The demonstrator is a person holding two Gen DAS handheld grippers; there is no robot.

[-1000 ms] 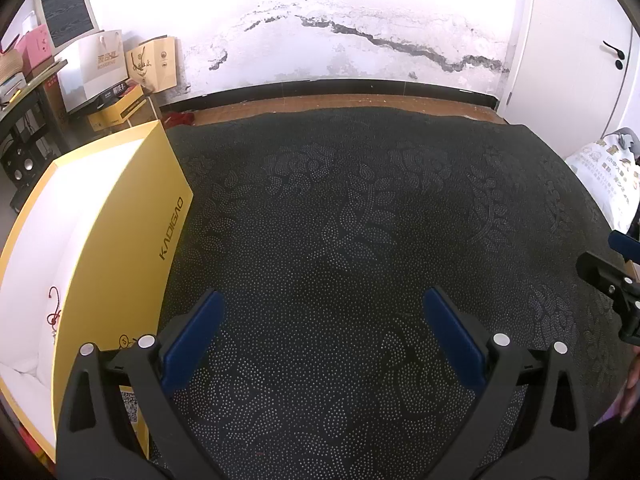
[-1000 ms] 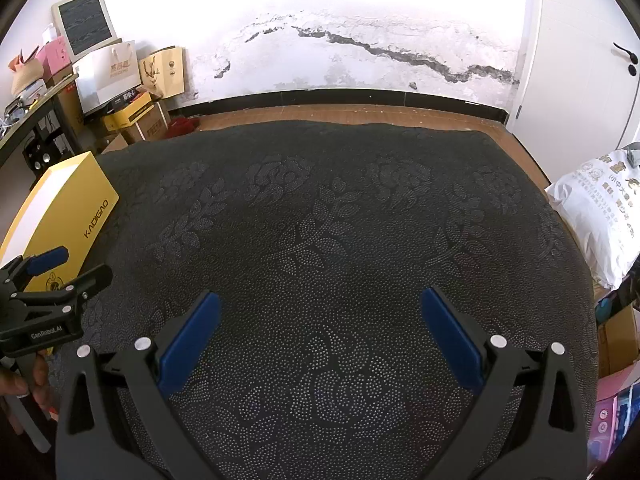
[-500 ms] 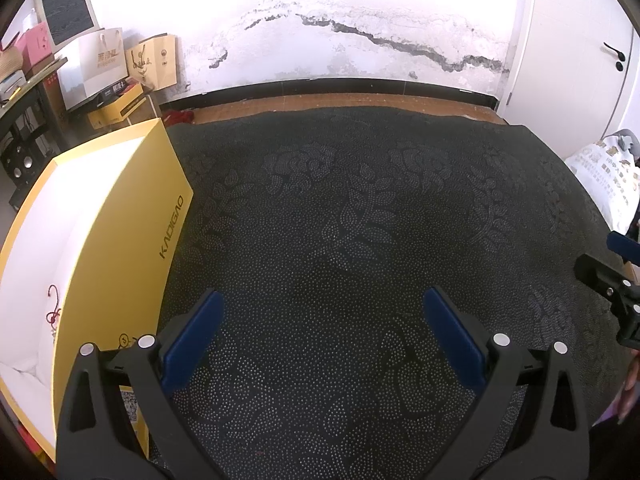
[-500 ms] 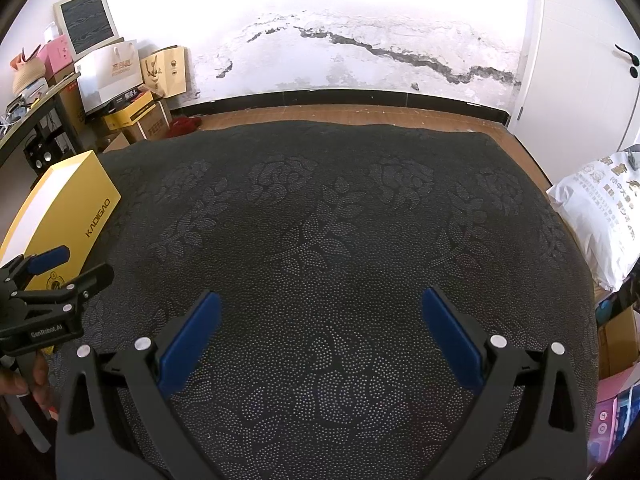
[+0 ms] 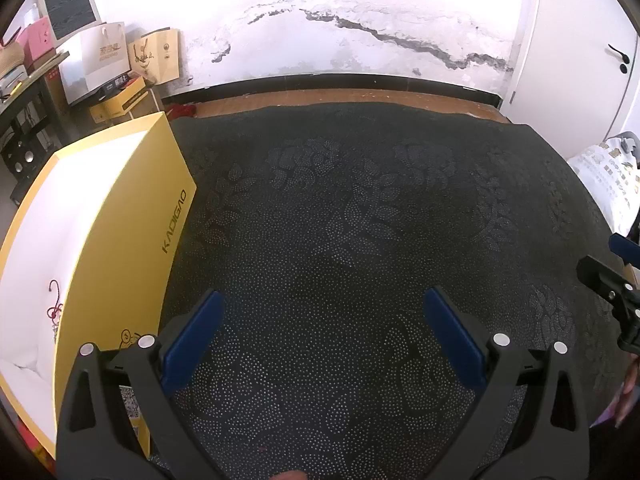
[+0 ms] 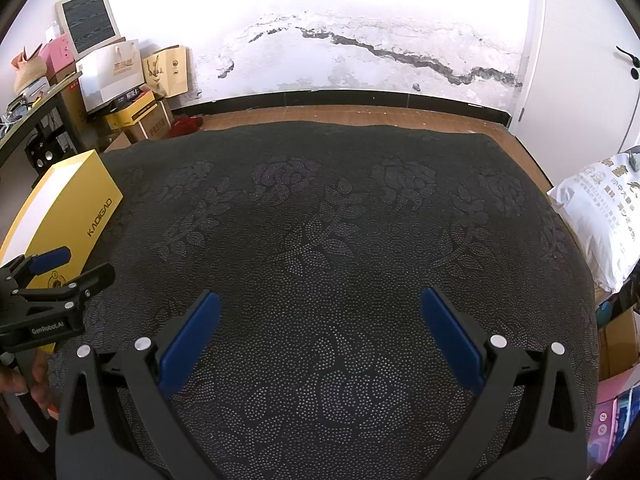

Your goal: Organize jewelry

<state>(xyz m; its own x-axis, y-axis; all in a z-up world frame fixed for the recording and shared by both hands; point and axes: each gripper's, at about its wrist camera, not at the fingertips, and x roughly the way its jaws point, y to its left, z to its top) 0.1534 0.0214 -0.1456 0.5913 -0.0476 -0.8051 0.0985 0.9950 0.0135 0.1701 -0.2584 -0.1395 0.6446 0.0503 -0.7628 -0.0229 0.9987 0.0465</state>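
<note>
Both the left gripper and the right gripper are spread wide and hold nothing over the roomy black flowered cloth, while the thin red string jewelry, likely light, floppy and best pinched by its cord, lies in the open yellow box at the near left edge.
</note>
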